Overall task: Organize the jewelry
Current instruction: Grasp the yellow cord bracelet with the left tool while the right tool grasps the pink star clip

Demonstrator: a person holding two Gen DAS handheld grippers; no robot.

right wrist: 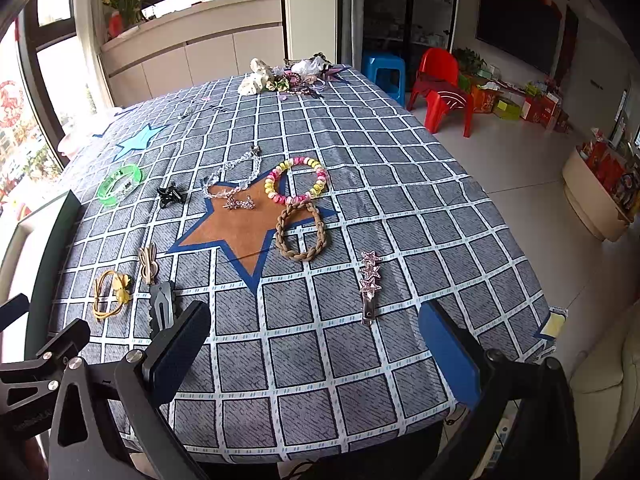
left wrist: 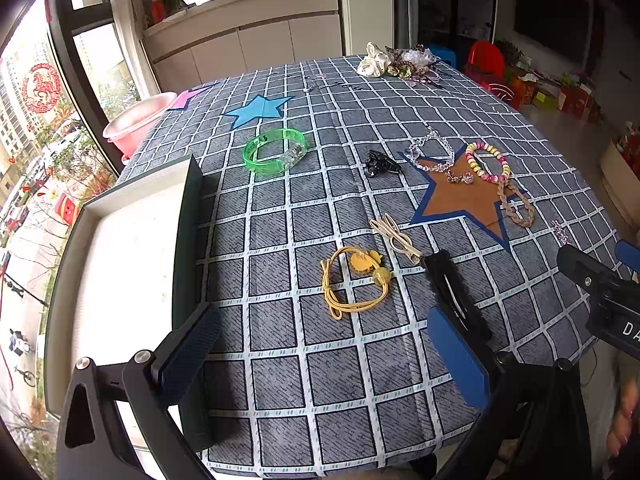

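- Left wrist view: the left gripper (left wrist: 324,354) hovers over the tablecloth (left wrist: 280,380) with its jaws spread wide and nothing between them.
- A tray (left wrist: 132,248) sits at the table's left edge, touching the left finger's outer side.
- A yellow tie (left wrist: 356,280) lies ahead between the fingers; a black clip (left wrist: 452,292) lies just beside the right pad (left wrist: 456,356).
- Right wrist view: the right gripper (right wrist: 316,354) also has its jaws wide apart, gripping nothing.
- A star clip (right wrist: 370,284) lies ahead between its fingers.
- A braided band (right wrist: 302,234) and bead bracelet (right wrist: 298,180) lie on the brown star (right wrist: 240,228) beyond.
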